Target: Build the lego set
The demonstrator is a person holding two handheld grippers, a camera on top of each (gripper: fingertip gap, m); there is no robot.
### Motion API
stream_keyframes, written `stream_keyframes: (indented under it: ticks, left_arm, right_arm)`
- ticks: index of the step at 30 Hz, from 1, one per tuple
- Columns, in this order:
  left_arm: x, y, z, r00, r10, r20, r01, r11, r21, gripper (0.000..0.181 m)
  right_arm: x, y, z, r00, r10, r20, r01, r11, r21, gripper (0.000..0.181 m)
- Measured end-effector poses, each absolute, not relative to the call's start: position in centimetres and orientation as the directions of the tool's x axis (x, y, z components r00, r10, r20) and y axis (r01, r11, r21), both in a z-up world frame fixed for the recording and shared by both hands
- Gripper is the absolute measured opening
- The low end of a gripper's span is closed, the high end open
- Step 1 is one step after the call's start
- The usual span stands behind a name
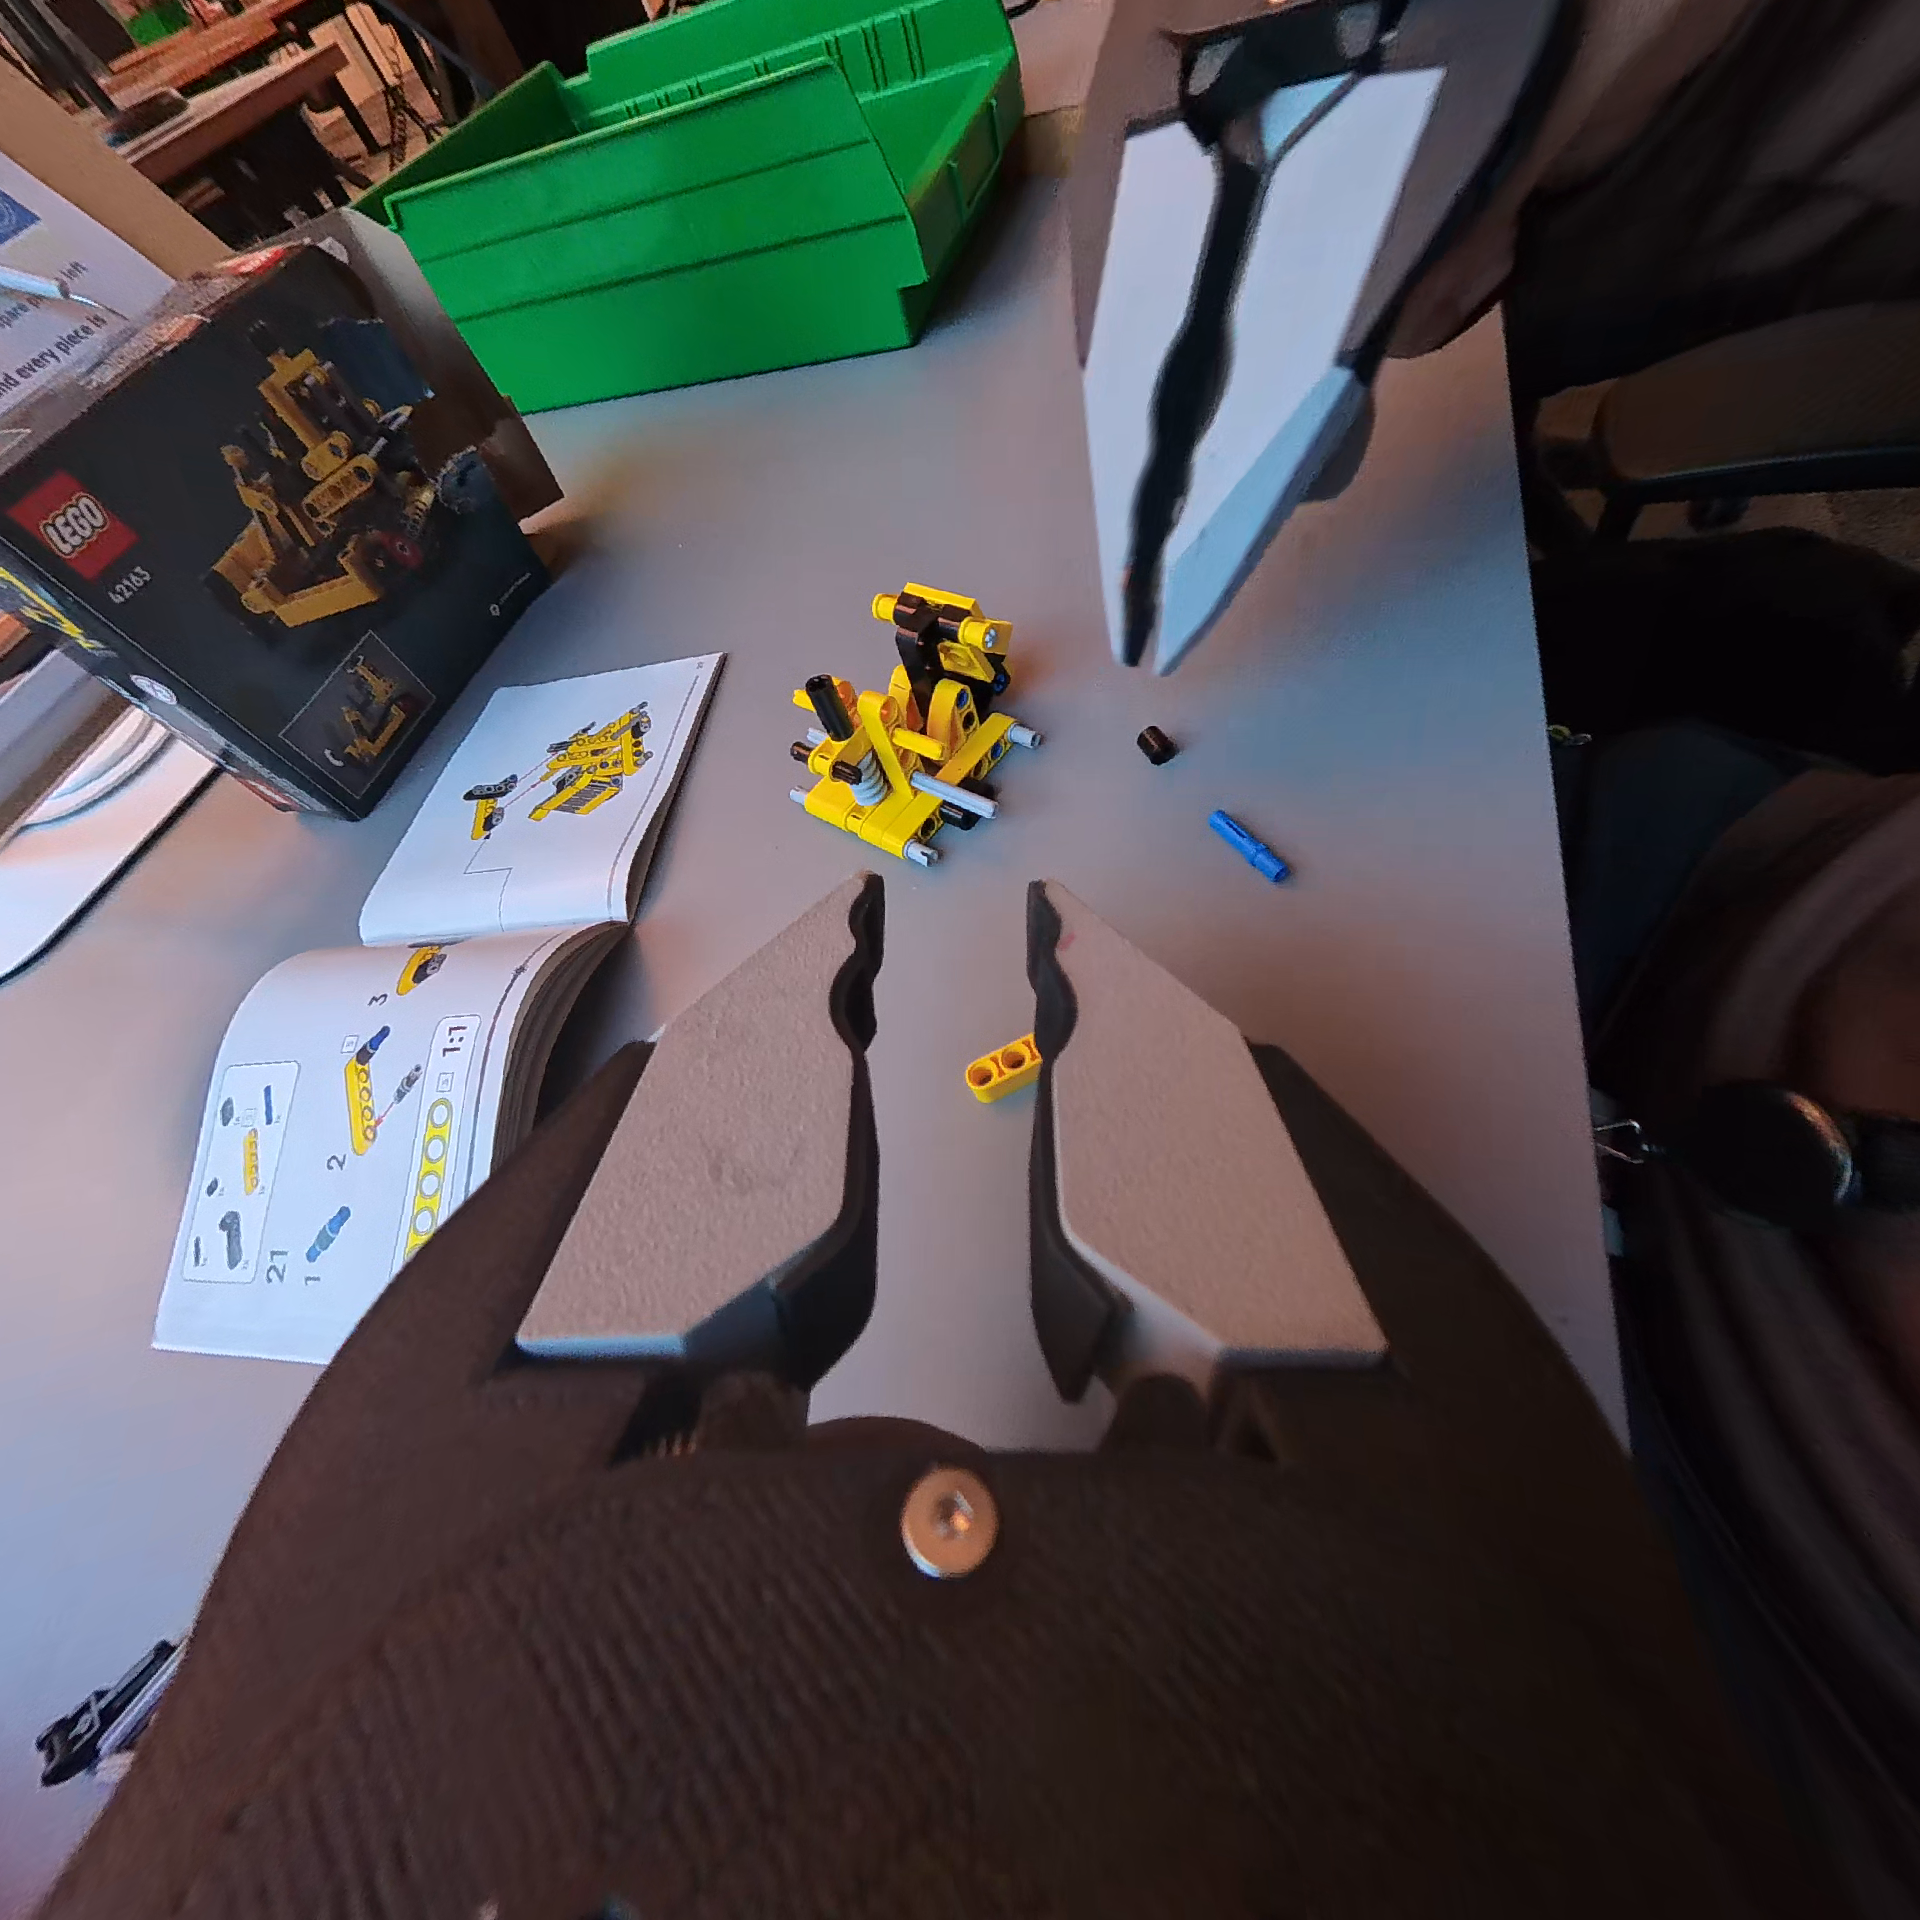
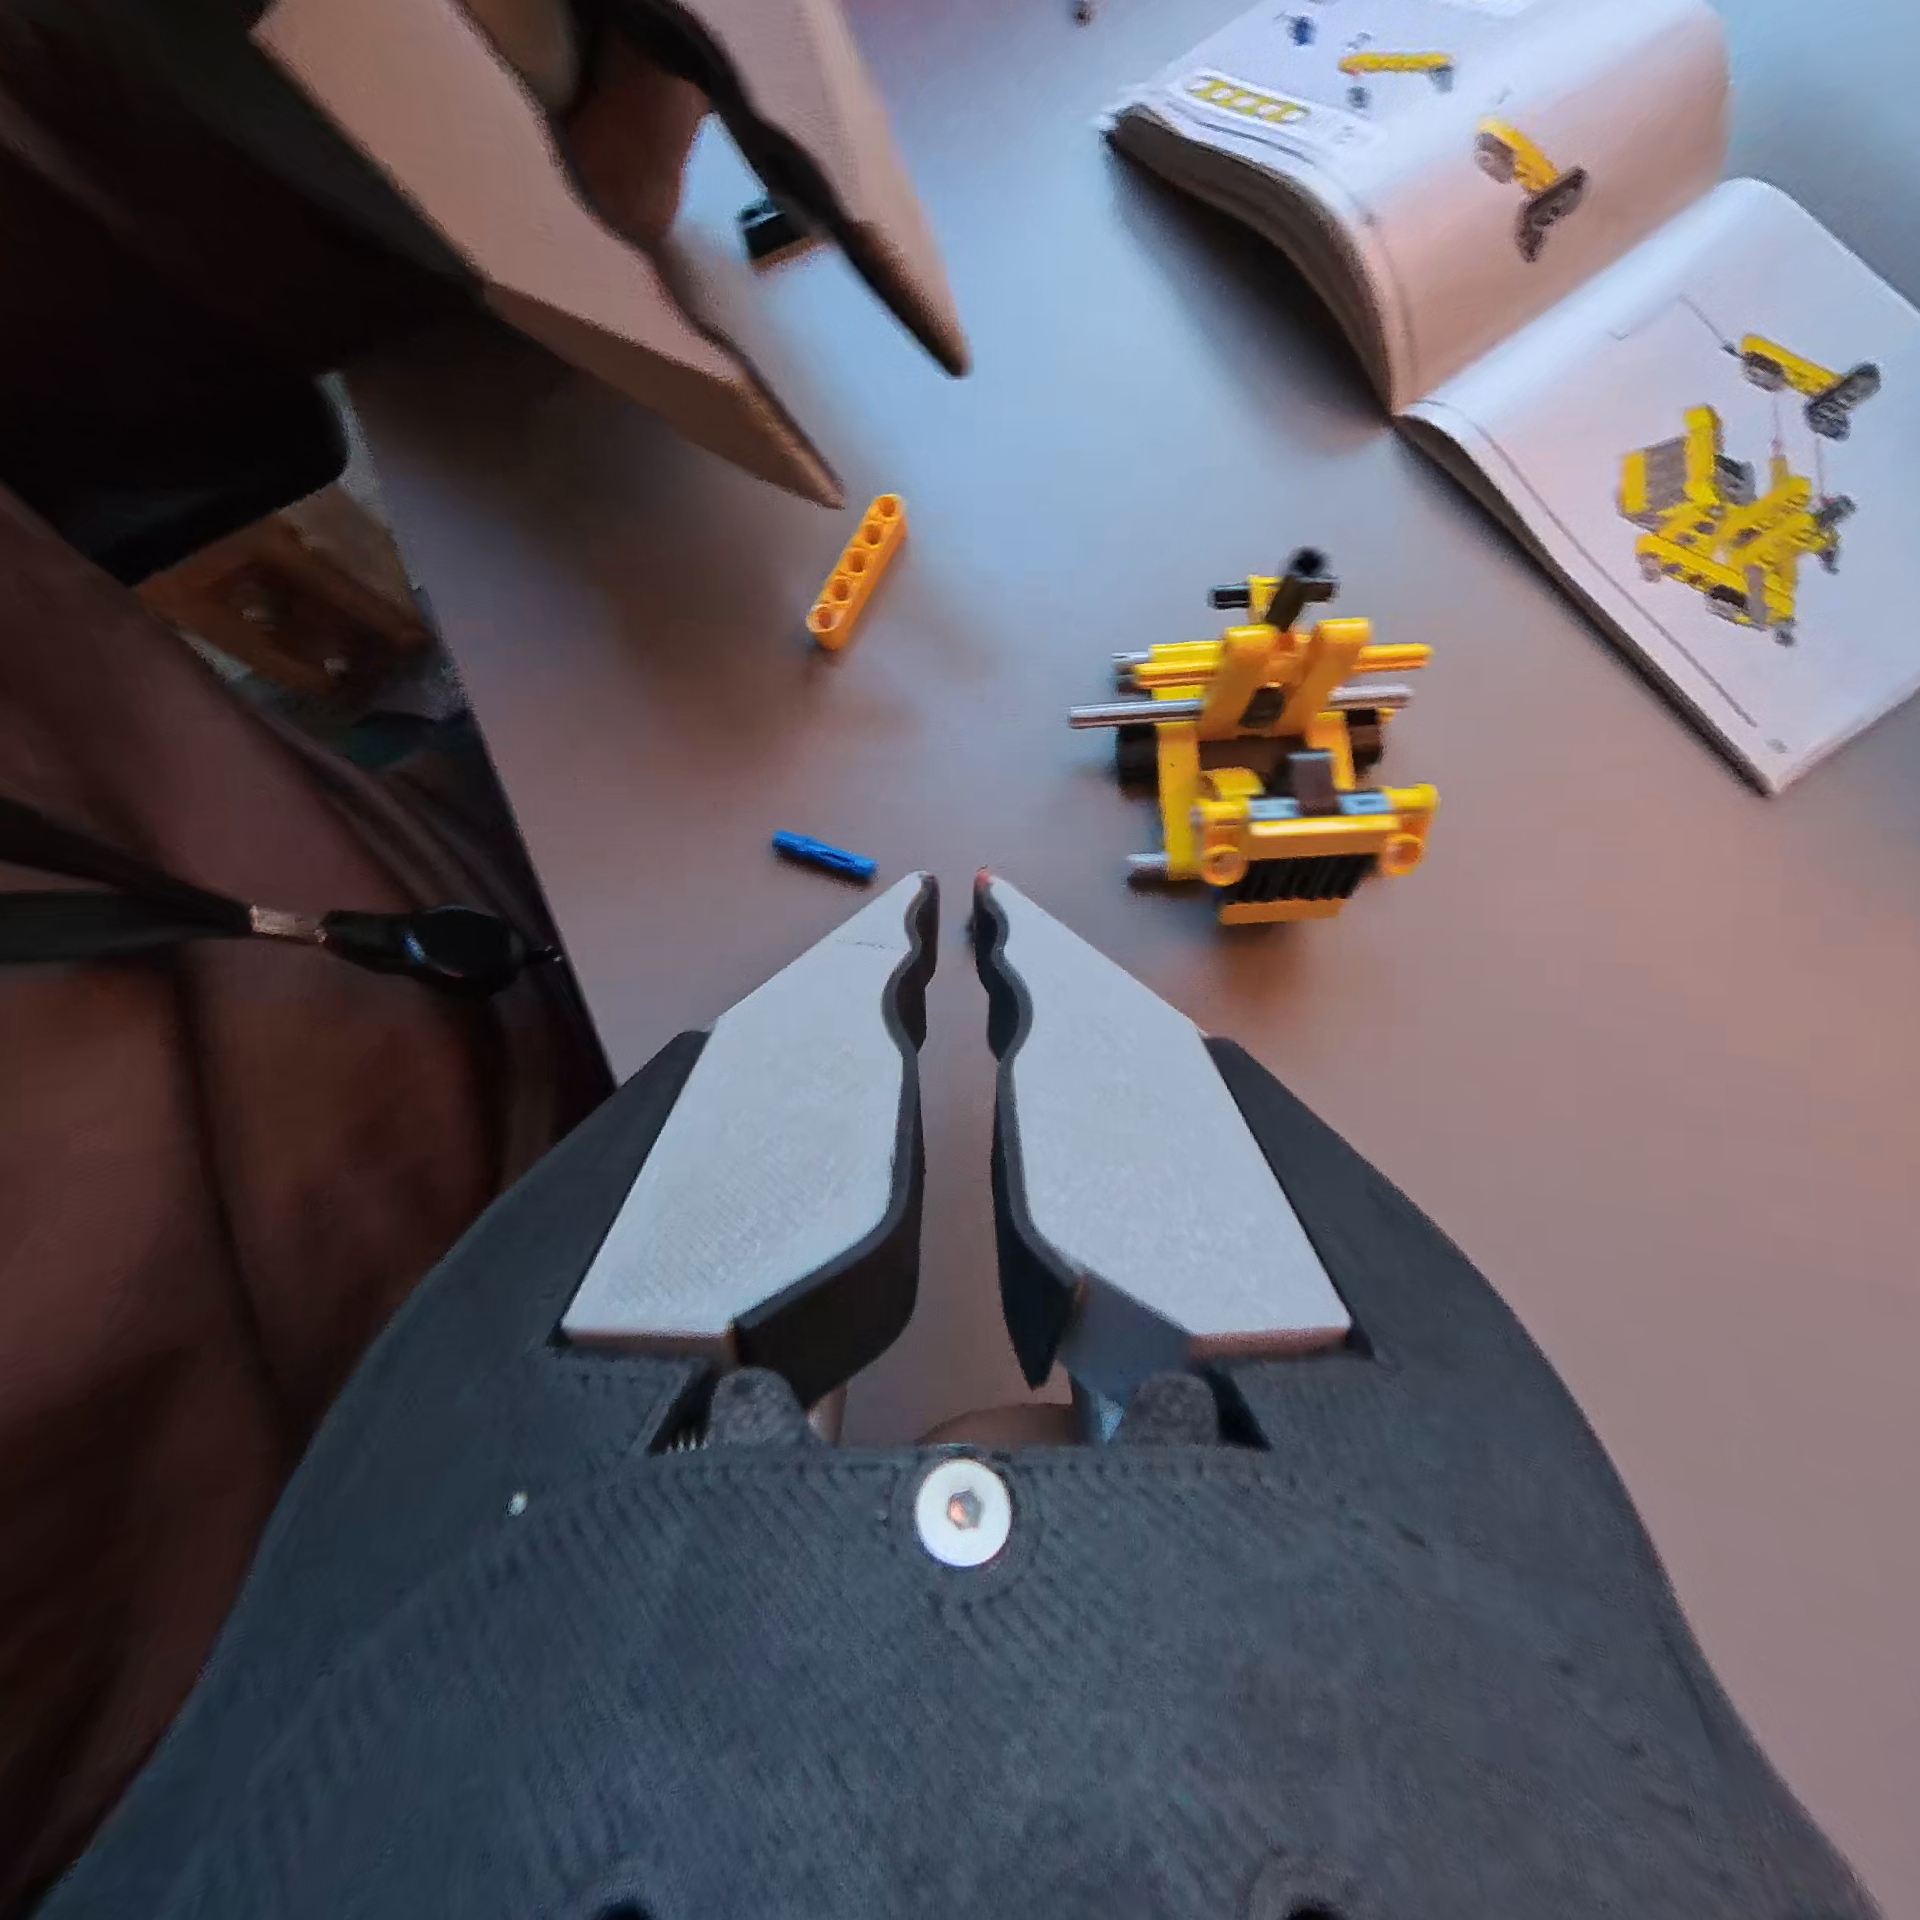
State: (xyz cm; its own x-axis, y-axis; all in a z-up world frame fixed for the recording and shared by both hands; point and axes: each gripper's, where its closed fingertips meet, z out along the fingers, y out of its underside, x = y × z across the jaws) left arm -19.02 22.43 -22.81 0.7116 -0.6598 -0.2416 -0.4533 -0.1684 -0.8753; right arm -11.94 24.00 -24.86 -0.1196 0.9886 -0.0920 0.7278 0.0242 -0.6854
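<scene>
The partly built yellow and black lego model (image 1: 914, 727) stands on the grey table (image 1: 727, 540); it also shows in the right wrist view (image 2: 1268, 748). My left gripper (image 1: 956, 899) is open and empty, hovering just short of the model. A yellow holed beam (image 1: 1003, 1065) lies under its right finger, seen whole in the right wrist view (image 2: 857, 571). A blue pin (image 1: 1249, 847) (image 2: 824, 857) and a small black piece (image 1: 1155, 744) lie right of the model. My right gripper (image 2: 956, 883) is shut with nothing in it and hangs above the black piece (image 1: 1143, 655).
An open instruction booklet (image 1: 468, 987) (image 2: 1558, 260) lies left of the model, with the set's box (image 1: 260, 520) behind it. Green bins (image 1: 707, 208) stand at the back. The table edge (image 1: 1548, 831) runs close on the right, where a person sits. A black piece (image 2: 769, 223) lies behind the left gripper (image 2: 899, 436). My hands' fingertips stand some 8 cm from each other. It is some 4 cm from my right tips to the blue pin (image 2: 824, 857). The left camera catches it too, in the left wrist view (image 1: 1251, 840).
</scene>
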Motion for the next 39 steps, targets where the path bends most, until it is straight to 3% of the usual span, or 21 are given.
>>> stream_keyframes:
  ticks: [5,10,15,22,24,27,30,32,39]
  left_arm:
    - [-18.9,22.4,-23.0,0.707,-0.664,-0.243,-0.462,-0.173,-0.870,0.025]
    - [-19.0,22.4,-22.9,0.710,-0.663,-0.237,-0.452,-0.172,-0.875,0.024]
    - [-18.7,22.3,-23.2,0.696,-0.673,-0.250,-0.475,-0.171,-0.864,0.024]
    - [-17.9,21.7,-23.8,0.644,-0.707,-0.294,-0.534,-0.139,-0.834,0.025]
    - [-17.6,21.6,-24.2,0.620,-0.715,-0.324,-0.570,-0.126,-0.812,0.025]
    - [-17.1,21.6,-24.0,0.594,-0.690,-0.414,-0.613,-0.054,-0.788,0.025]
    - [-15.7,20.9,-22.4,0.564,-0.645,-0.516,-0.604,0.103,-0.790,0.022]
    - [-14.7,20.2,-21.5,0.542,-0.645,-0.539,-0.577,0.182,-0.796,0.020]
    - [-14.9,19.8,-20.0,0.585,-0.671,-0.456,-0.471,0.177,-0.864,0.008]
  right_arm:
    - [-11.5,22.7,-26.6,-0.193,0.981,0.016,0.751,0.158,-0.641,0.006]
    - [-11.1,24.7,-25.9,-0.121,0.992,-0.034,0.729,0.066,-0.681,0.008]
    - [-11.5,24.3,-26.7,-0.146,0.989,-0.011,0.725,0.099,-0.682,0.016]
    - [-12.3,24.6,-27.4,-0.110,0.994,-0.011,0.724,0.073,-0.686,0.004]
    - [-12.7,24.0,-26.8,-0.121,0.990,-0.067,0.690,0.036,-0.723,0.004]
    - [-14.1,21.5,-23.7,-0.201,0.922,-0.330,0.565,-0.166,-0.808,0.004]
    - [-15.3,19.8,-21.8,-0.284,0.793,-0.539,0.511,-0.351,-0.785,0.004]
    - [-15.7,19.5,-21.4,-0.312,0.747,-0.587,0.503,-0.394,-0.769,0.004]
    - [-15.8,19.0,-19.5,-0.384,0.611,-0.692,0.477,-0.511,-0.715,0.003]
